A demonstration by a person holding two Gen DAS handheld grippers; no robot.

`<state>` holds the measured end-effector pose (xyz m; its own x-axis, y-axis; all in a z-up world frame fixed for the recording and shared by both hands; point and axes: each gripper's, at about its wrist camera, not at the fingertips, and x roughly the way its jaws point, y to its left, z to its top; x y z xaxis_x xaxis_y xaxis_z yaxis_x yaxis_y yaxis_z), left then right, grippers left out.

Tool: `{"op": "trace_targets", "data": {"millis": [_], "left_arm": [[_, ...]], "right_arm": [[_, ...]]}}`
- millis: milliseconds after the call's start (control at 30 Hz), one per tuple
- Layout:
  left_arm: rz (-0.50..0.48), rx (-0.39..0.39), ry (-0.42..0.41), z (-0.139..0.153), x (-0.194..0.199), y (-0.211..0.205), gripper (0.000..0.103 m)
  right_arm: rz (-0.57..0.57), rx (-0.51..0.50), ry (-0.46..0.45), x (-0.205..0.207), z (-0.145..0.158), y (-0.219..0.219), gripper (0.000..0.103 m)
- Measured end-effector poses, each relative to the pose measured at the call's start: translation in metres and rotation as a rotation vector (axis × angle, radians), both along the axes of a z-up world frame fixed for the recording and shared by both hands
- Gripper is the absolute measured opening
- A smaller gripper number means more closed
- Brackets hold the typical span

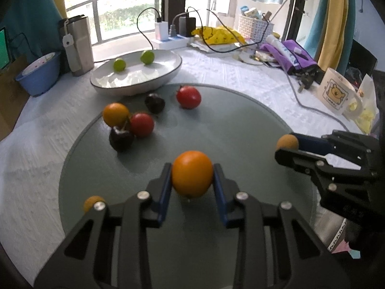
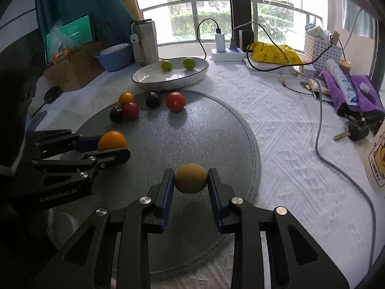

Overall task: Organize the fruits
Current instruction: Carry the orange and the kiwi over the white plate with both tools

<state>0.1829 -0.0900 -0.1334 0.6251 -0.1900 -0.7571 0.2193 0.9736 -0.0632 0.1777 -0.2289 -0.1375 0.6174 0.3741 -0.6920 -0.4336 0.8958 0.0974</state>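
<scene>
**Mia:** What is the left gripper [image 1: 192, 177] doing?

**Sam:** It is squeezing an orange fruit [image 1: 192, 174]. The two blue pads are pressing on its sides, so the jaws are nearly closed around it. It is sitting low over the near part of the round grey mat [image 1: 240, 130].

**Mia:** And the right gripper [image 2: 190, 179]?

**Sam:** It is pinching a dull yellow ball-shaped fruit [image 2: 190, 178] the same way, also over the near part of the mat.

**Mia:** Where is the white bowl [image 1: 168, 73] from there?

**Sam:** It is sitting just past the far edge of the mat, ahead of both grippers and a bit to the left. The left gripper is looking nearer to it. Both fruits are round, so which way they are turned is not mattering.

**Mia:** So I am guessing both fruits are going forward to the bowl?

**Sam:** I am thinking so too.

**Mia:** How many fruits are lying around?

**Sam:** Two green ones [image 1: 119, 65] are resting in the bowl. At the far left of the mat, near the bowl, five are waiting: one orange [image 1: 116, 114], two dark ones [image 1: 121, 138] and two red ones [image 1: 189, 97]. The left three are touching each other. With the two being held, I am counting nine.
</scene>
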Motion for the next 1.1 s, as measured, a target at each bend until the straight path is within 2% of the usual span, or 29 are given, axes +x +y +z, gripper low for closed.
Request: {"op": "trace_targets", "data": {"millis": [667,1100], "left_arm": [[0.029,-0.025,-0.064,0.021,0.013,0.026,0.034],[0.065,-0.042,-0.093,0.029,0.040,0.052,0.034]], "right_arm": [[0.042,-0.030,-0.035,0.027,0.021,0.023,0.030],[0.077,-0.047,-0.050,0.055,0.031,0.051,0.030]]}}
